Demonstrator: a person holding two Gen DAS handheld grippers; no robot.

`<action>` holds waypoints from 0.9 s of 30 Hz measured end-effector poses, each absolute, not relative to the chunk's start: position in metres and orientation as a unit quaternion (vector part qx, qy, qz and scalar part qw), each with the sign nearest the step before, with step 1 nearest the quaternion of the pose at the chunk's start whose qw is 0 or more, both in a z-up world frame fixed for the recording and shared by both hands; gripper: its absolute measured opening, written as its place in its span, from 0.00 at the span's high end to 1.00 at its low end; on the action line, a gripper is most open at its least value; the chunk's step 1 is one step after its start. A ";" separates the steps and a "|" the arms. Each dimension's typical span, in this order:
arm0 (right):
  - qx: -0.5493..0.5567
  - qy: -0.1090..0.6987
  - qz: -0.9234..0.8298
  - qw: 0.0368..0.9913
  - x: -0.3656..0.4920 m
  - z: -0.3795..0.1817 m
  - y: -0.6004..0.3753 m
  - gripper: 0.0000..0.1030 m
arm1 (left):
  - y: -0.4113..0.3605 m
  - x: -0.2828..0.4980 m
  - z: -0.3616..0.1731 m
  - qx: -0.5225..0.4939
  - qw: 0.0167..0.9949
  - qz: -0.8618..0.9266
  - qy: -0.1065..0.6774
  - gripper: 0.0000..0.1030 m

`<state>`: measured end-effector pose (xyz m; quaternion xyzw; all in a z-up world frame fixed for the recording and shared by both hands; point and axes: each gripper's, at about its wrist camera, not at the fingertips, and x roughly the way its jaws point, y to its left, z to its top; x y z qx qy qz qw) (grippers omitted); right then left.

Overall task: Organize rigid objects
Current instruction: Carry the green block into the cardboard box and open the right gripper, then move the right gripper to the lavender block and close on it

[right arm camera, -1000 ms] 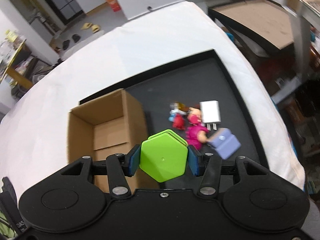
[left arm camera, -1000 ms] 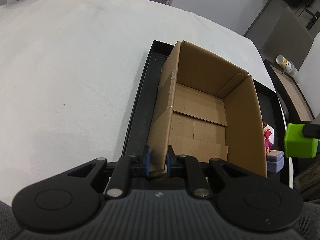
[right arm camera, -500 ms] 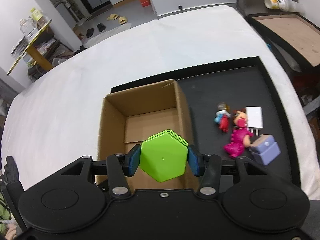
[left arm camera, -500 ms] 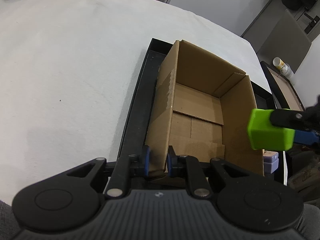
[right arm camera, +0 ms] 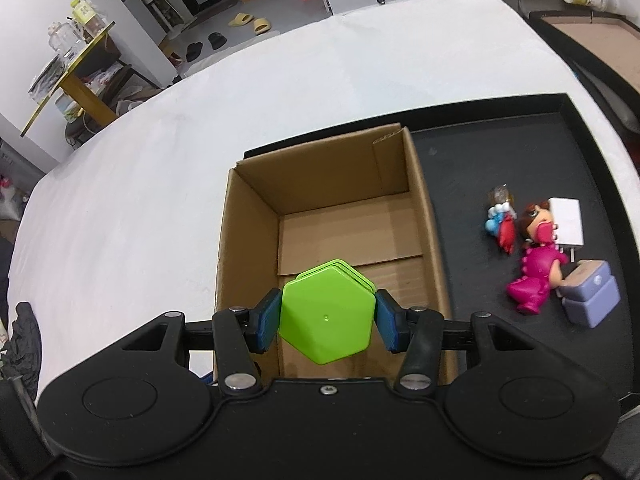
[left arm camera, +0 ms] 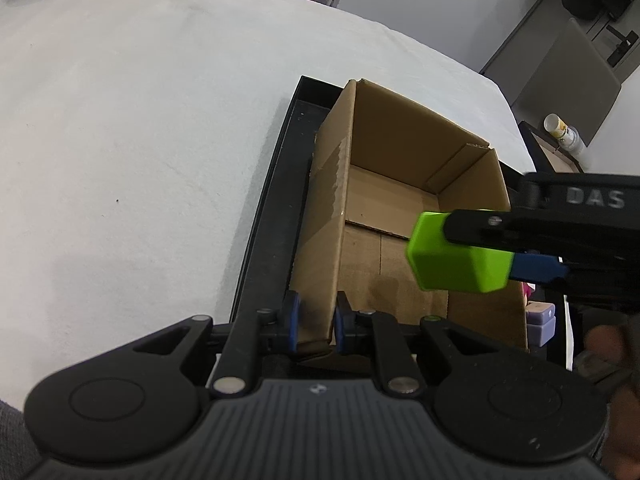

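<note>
Left claw [left arm camera: 314, 320] pinched shut; right claw [right arm camera: 327, 320] clamped, both angled downward

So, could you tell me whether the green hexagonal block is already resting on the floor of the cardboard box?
No, the green hexagonal block is clamped between the right gripper jaws, above the open cardboard box.

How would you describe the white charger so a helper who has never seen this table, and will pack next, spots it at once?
Start at the open brown cardboard box standing in the black tray on the white table. To its right lies a small cluster of objects; the white rectangular plug-in charger lies at its far right edge, against the pink doll figure. It is the only plain white, flat block there.
</note>
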<state>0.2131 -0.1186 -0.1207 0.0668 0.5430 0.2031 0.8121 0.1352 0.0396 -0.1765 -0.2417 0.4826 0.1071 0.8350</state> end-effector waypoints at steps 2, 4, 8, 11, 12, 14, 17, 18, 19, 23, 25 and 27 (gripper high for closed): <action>0.072 0.545 0.203 0.810 0.214 -0.126 -0.116 0.52 | 0.040 0.135 -0.177 -0.244 0.835 0.106 0.482 0.84; 0.077 0.546 0.202 0.809 0.215 -0.129 -0.113 0.52 | 0.041 0.135 -0.177 -0.244 0.834 0.107 0.483 0.84; 0.091 0.549 0.199 0.807 0.219 -0.138 -0.108 0.52 | 0.042 0.136 -0.178 -0.249 0.832 0.107 0.484 0.84; 0.110 0.544 0.207 0.806 0.220 -0.139 -0.104 0.51 | 0.042 0.136 -0.178 -0.250 0.832 0.108 0.484 0.84; 0.118 0.539 0.213 0.806 0.220 -0.138 -0.104 0.51 | 0.042 0.136 -0.178 -0.250 0.832 0.108 0.484 0.84; 0.136 0.533 0.225 0.804 0.220 -0.135 -0.105 0.48 | 0.041 0.136 -0.178 -0.249 0.832 0.109 0.484 0.84; 0.142 0.534 0.229 0.801 0.219 -0.134 -0.109 0.47 | 0.041 0.136 -0.178 -0.250 0.832 0.110 0.483 0.84; 0.141 0.534 0.229 0.801 0.218 -0.133 -0.111 0.47 | 0.041 0.136 -0.178 -0.249 0.832 0.109 0.483 0.84; 0.142 0.535 0.228 0.801 0.217 -0.132 -0.114 0.47 | 0.041 0.136 -0.178 -0.249 0.832 0.110 0.483 0.84; 0.147 0.536 0.230 0.799 0.212 -0.127 -0.127 0.47 | 0.041 0.136 -0.178 -0.249 0.832 0.110 0.483 0.84; 0.149 0.533 0.233 0.799 0.210 -0.125 -0.132 0.47 | 0.041 0.136 -0.178 -0.249 0.832 0.111 0.483 0.84; 0.149 0.531 0.233 0.801 0.208 -0.121 -0.138 0.47 | 0.041 0.136 -0.178 -0.247 0.833 0.111 0.483 0.84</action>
